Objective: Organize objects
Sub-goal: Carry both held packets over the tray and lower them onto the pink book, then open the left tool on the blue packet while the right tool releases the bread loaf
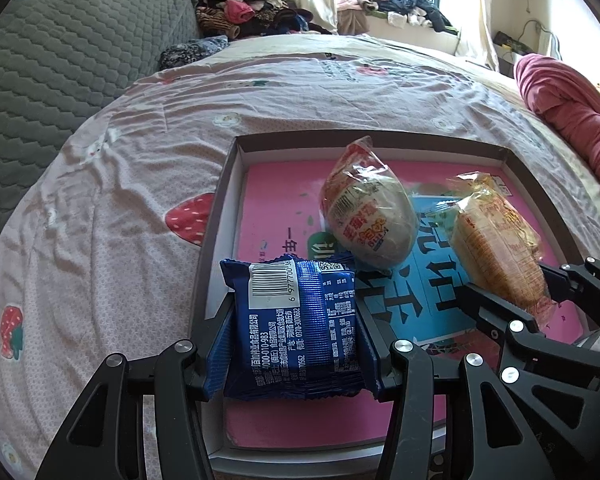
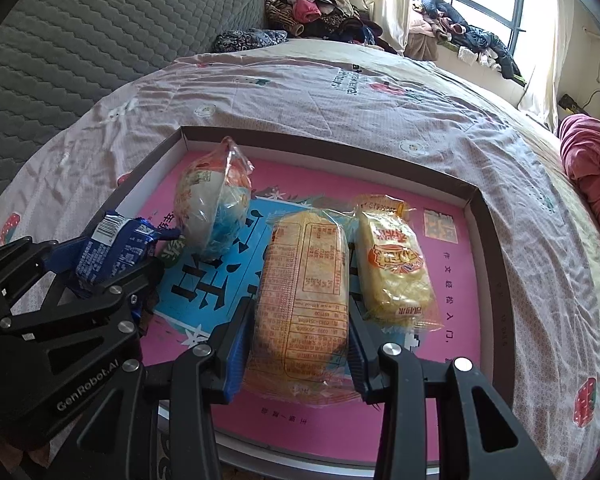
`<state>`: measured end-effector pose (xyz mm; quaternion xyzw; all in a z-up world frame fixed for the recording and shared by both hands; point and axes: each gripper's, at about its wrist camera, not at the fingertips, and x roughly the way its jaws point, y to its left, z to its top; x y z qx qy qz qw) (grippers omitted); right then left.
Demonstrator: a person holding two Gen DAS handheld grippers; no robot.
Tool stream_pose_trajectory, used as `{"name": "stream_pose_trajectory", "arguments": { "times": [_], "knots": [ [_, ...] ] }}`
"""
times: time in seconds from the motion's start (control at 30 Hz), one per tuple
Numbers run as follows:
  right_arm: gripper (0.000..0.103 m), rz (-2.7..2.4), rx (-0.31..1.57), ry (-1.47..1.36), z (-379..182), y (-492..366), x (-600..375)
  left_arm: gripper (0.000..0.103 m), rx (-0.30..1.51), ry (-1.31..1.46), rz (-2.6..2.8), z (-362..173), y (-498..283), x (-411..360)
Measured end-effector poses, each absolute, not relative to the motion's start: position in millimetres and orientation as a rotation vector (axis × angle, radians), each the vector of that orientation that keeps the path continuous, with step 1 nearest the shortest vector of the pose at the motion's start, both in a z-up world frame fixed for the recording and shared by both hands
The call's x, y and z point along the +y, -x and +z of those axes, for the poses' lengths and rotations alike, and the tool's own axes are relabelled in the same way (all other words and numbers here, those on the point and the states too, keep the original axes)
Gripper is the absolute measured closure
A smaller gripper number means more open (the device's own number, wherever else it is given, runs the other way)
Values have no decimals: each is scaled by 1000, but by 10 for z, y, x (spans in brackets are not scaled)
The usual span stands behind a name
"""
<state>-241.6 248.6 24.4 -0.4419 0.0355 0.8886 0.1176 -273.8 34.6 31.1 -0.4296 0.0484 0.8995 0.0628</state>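
Two grippers over a tray (image 2: 478,204) on the bed (image 1: 120,200), left gripper (image 1: 296,316) clamping a blue packet (image 1: 296,320), right gripper (image 2: 300,320) clamping an orange cake pack (image 2: 304,292) (tail end hidden), round bun (image 2: 212,212) and yellow pack (image 2: 392,268) lying inside, print unreadable.

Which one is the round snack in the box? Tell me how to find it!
Look on the bed for the shallow box with the pink bottom. The round snack sits near its far left corner, beyond the blue packet held in the left tongs. It is the only ball-shaped one; the other packets are flat.
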Motion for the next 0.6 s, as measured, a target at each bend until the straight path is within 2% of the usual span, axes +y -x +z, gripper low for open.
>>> {"name": "stream_pose_trajectory", "arguments": {
  "times": [0.6],
  "knots": [
    [60, 2579, 126, 1351, 155, 2449, 2501, 47, 178, 1319, 2719, 242, 2752, 382]
  ]
}}
